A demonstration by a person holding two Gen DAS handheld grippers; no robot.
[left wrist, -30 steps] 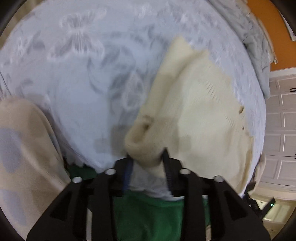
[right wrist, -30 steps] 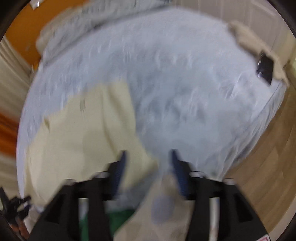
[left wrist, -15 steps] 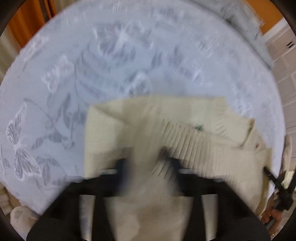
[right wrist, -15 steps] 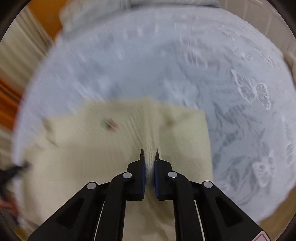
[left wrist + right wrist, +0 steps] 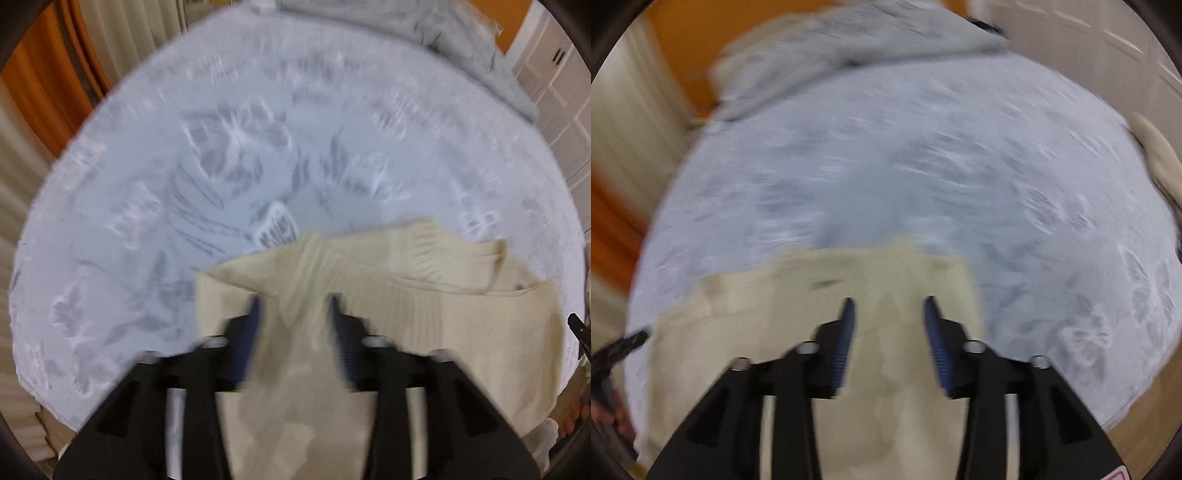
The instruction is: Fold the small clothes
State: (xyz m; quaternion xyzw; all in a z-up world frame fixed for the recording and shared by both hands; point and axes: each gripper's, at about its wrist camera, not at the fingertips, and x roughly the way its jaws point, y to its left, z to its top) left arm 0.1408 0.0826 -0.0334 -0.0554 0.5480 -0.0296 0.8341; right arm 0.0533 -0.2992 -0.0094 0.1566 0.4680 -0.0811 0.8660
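Observation:
A cream knitted garment (image 5: 443, 314) lies folded on the pale blue bedspread (image 5: 258, 155), its ribbed cuff (image 5: 424, 251) turned up at the far edge. My left gripper (image 5: 295, 306) hovers over its left part with jaws opening; cloth lies under the gap, and the blue pads do not press it. In the right wrist view the same cream garment (image 5: 757, 314) spreads below my right gripper (image 5: 888, 306), whose jaws are also opening over the fabric without pinching it. Both views are blurred by motion.
A grey blanket (image 5: 461, 48) is heaped at the far side of the bed. Orange wall and curtains (image 5: 37, 92) stand to the left, white cupboard doors (image 5: 554, 92) to the right. A beige cloth (image 5: 1160, 155) lies at the bed's right edge; wooden floor (image 5: 1145, 424) shows beyond.
Both grippers carried the cream garment's near edge over and laid it flat on the bed, then let go: the right pinched a fold half a second ago and now stands apart, as does the left.

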